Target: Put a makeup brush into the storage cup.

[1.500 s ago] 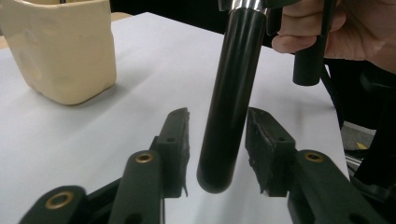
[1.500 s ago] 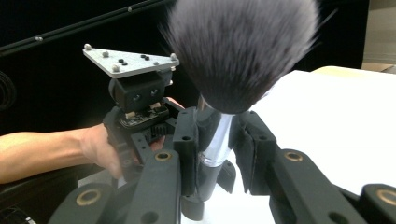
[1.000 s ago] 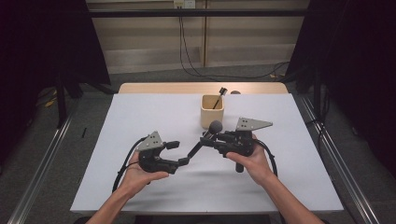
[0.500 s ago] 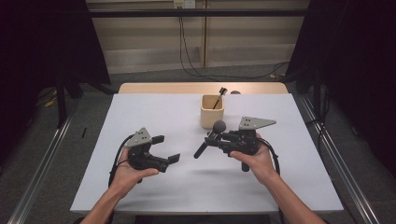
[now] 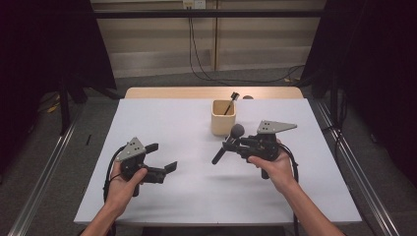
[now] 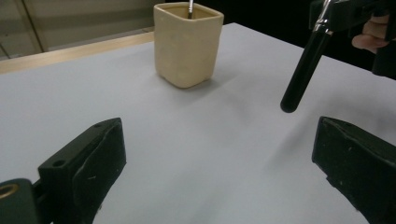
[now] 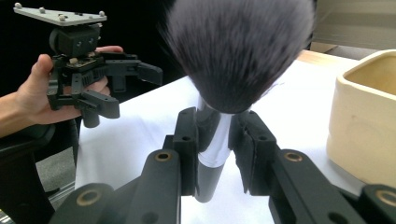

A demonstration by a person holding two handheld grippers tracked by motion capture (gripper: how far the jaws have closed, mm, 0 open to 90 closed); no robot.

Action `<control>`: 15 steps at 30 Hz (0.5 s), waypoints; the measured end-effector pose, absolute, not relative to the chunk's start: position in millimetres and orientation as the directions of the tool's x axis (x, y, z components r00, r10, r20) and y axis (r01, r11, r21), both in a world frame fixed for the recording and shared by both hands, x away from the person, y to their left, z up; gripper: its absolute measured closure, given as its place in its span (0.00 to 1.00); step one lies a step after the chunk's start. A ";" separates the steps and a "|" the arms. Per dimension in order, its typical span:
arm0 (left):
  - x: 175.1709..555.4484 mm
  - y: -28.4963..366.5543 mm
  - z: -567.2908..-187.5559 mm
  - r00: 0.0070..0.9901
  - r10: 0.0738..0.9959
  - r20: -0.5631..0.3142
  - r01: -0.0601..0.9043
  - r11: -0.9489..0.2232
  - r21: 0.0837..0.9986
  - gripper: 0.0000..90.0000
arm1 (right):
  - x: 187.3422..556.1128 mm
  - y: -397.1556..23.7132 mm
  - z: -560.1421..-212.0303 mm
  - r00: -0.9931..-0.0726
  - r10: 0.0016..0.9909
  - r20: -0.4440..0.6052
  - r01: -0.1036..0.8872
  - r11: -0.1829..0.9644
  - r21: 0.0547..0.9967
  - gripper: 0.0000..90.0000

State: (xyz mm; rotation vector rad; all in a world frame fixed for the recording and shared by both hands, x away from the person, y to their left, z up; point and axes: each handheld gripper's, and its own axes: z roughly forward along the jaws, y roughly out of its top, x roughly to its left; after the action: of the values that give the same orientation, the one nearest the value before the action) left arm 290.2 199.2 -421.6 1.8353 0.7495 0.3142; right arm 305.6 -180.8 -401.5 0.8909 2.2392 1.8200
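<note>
With my left gripper (image 5: 160,157) spread empty, my right gripper (image 5: 230,144) clamps the brush (image 5: 227,145) beside the cup (image 5: 223,118); a tilted handle could topple it.

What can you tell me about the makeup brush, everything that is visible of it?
The makeup brush has a full, dark, soft-looking head, a silvery collar and a glossy black handle. The right gripper is shut on it at the collar, so it hangs above the white table without touching it. In the high view it lies slanted, head toward the beige cup, handle end toward the open left gripper.
</note>
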 end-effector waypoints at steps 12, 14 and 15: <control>274.8 220.8 -427.3 0.713 0.687 -0.139 0.326 -0.150 0.933 0.03 | 307.6 -194.9 -394.2 -0.802 0.543 0.248 0.348 0.089 0.933 0.79; 270.6 226.8 -428.9 0.706 0.696 -0.127 0.310 -0.144 0.940 0.03 | 309.0 -197.6 -392.4 -0.797 0.552 0.243 0.346 0.088 0.934 0.79; 269.6 228.7 -429.3 0.705 0.698 -0.123 0.302 -0.139 0.943 0.03 | 309.8 -199.0 -391.0 -0.796 0.555 0.240 0.344 0.089 0.935 0.79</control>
State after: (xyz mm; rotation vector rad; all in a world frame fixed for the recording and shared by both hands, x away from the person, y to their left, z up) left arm 269.6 228.7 -429.3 1.7291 0.8031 0.4161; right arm 309.8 -199.0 -391.0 0.9129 2.1811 1.7896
